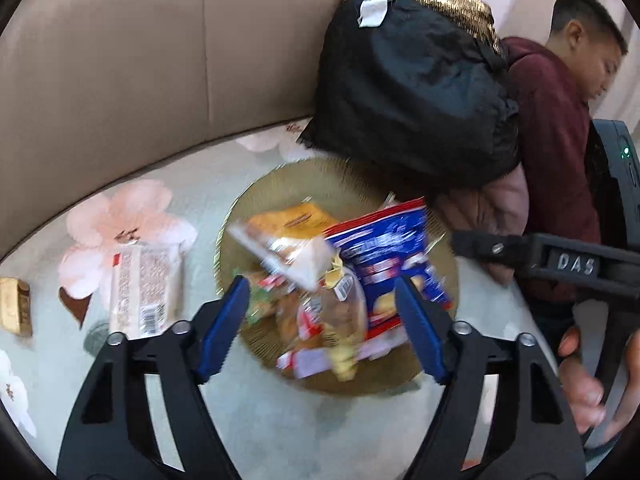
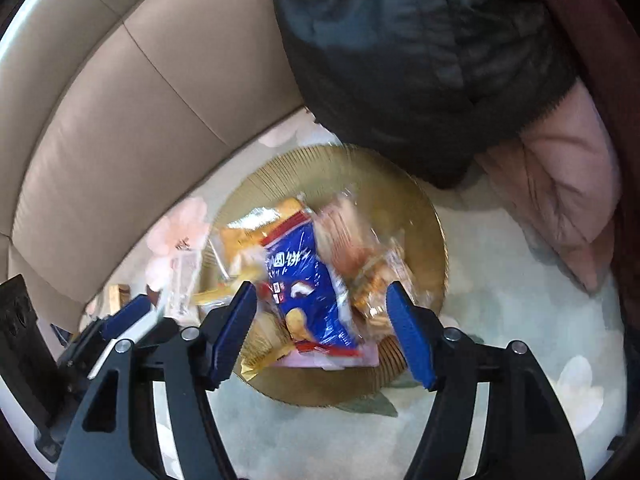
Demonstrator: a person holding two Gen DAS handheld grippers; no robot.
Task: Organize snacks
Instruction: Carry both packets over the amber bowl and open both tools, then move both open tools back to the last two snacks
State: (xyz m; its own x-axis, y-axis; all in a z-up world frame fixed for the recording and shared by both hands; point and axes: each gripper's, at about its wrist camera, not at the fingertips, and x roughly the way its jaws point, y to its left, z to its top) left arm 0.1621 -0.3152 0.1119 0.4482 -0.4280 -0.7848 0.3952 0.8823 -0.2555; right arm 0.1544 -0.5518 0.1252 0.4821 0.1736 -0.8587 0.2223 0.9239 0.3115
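A round gold plate (image 1: pixel 316 178) (image 2: pixel 348 164) lies on the floral sofa seat, heaped with snack packets. On top is a blue and red packet (image 1: pixel 384 252) (image 2: pixel 304 280), with an orange packet (image 1: pixel 296 220) (image 2: pixel 256 224) behind it and clear-wrapped pastries (image 2: pixel 360 248) beside it. My left gripper (image 1: pixel 324 316) hovers open over the near side of the heap, nothing between its blue fingers. My right gripper (image 2: pixel 322 320) is open too, straddling the blue packet from above. A white wrapped snack bar (image 1: pixel 142 292) and a small gold box (image 1: pixel 14 306) lie left of the plate.
A black jacket (image 1: pixel 408 84) (image 2: pixel 408 52) and a pink padded garment (image 2: pixel 560 196) are piled against the beige sofa back (image 1: pixel 140 52), touching the plate's far rim. A person in a maroon top (image 1: pixel 560 140) sits at right. The other gripper's body (image 1: pixel 568 260) and a hand (image 1: pixel 588 384) show at right.
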